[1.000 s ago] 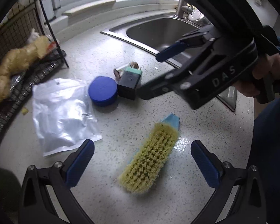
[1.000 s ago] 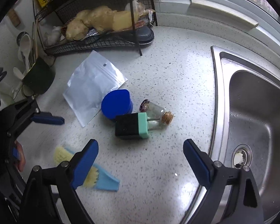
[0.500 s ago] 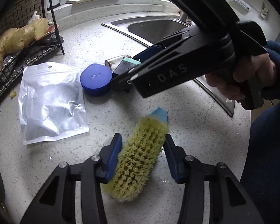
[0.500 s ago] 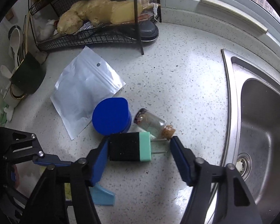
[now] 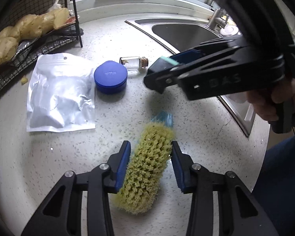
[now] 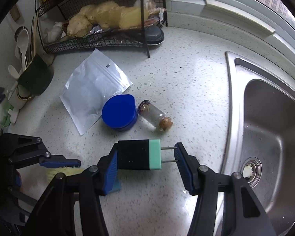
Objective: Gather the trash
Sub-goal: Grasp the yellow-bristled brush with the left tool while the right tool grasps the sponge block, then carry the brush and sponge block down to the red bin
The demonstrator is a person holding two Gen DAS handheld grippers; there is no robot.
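On a speckled kitchen bench [image 5: 72, 153] beside a steel sink [image 6: 269, 122], both tongs are closing on a first haul: the left tongs [image 5: 150, 164] squeeze a yellow scrub brush [image 5: 147, 169], the right tongs [image 6: 145, 158] pinch a black-and-green plug adapter [image 6: 139, 157] end to end, prongs against one pad. Uncollected are a silver pouch [image 5: 59, 92], blue tin [image 5: 110, 76] and corked vial [image 5: 133, 63]. Only the right view shows the sink's drain and a utensil cup [image 6: 34, 77]; no bin appears.
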